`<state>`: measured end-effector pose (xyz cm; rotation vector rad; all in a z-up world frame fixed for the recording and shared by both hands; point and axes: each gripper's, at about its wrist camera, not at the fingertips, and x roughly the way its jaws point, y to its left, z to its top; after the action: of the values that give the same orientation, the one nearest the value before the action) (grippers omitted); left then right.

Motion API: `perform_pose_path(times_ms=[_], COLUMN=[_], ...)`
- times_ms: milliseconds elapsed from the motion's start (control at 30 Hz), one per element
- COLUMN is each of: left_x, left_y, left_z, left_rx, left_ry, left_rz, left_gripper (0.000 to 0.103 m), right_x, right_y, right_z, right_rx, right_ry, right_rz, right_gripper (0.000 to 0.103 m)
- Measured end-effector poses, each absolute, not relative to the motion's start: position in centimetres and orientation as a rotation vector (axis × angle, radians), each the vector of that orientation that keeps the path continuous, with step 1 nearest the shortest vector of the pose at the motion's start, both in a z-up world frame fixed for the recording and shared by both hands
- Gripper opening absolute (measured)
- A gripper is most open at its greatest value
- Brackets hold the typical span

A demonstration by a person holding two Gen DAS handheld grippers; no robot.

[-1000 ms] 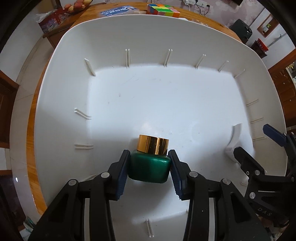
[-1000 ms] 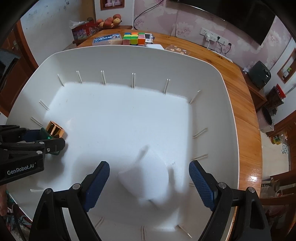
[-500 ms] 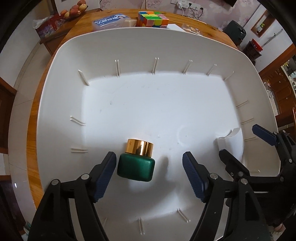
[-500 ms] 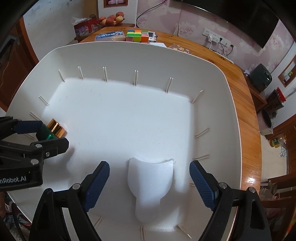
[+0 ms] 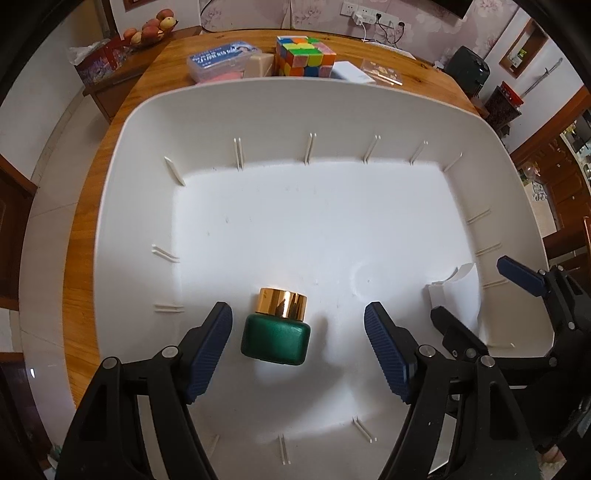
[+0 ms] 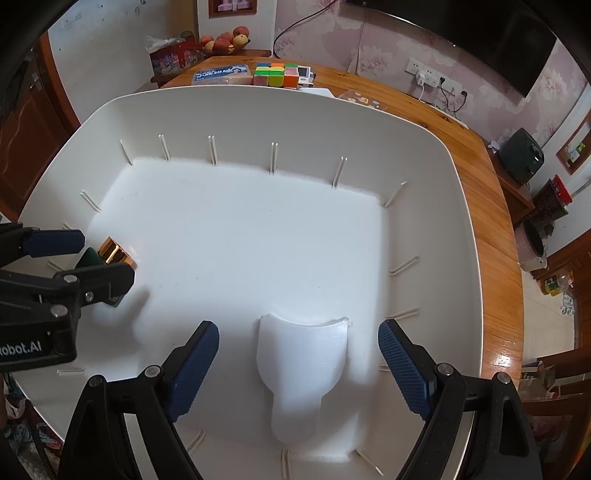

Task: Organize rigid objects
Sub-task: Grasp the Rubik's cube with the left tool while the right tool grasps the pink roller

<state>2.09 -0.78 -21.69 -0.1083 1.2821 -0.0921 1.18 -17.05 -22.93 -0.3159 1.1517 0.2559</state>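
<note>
A green jar with a gold lid [image 5: 276, 328] lies on its side on the floor of a big white bin [image 5: 332, 114]. My left gripper [image 5: 298, 343] is open, its jaws well apart on either side of the jar and not touching it. The jar also shows in the right wrist view [image 6: 107, 255], partly hidden behind the left gripper's fingers [image 6: 55, 242]. A white plastic scoop [image 6: 301, 369] lies in the bin between the jaws of my open right gripper [image 6: 298, 365]. The scoop also shows in the left wrist view [image 5: 456, 291], beside the right gripper [image 5: 484, 295].
The bin [image 6: 424, 136] sits on a wooden table [image 6: 495, 229]. Behind it stand a coloured puzzle cube [image 5: 304, 57], a blue flat box [image 5: 221, 61], a small white box [image 5: 351, 72] and a clear packet [image 5: 382, 72]. A fruit bowl [image 5: 149, 27] is far back left.
My left gripper opened and let go of the green jar, then drew back. The jar stays on the bin floor. The white scoop dropped from the right gripper's view centre and settled flat.
</note>
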Motion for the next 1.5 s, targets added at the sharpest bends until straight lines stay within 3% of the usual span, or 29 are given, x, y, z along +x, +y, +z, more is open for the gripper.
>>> perform_pose_path(times_ms=[467, 900, 1233, 1500], left_x=[4.0, 10.4, 16.9, 22.5], left_y=[1.4, -0.3, -2.6, -2.3], left_z=[-16.1, -8.2, -9.5, -14.5], left_rx=[-0.138, -0.112, -0.064, -0.171], left_ry=[1.206, 1.11, 1.102, 1.244], left_rz=[-0.041, -0.07, -0.053, -0.012], left_gripper=[0.077, 0.081, 0.081, 0.081], right_x=[1.6, 6.6, 13.4, 16.8], right_y=[-18.9, -26.4, -29.1, -28.8], right_z=[-21.1, -10.5, -11.5, -16.5], right_rx=[-0.227, -0.286, -0.405, -0.583], right_ry=[1.159, 0.946, 0.904, 0.876], right_rz=[0.321, 0.282, 0.299, 0.362], right_gripper=[0.089, 0.089, 0.087, 0.083])
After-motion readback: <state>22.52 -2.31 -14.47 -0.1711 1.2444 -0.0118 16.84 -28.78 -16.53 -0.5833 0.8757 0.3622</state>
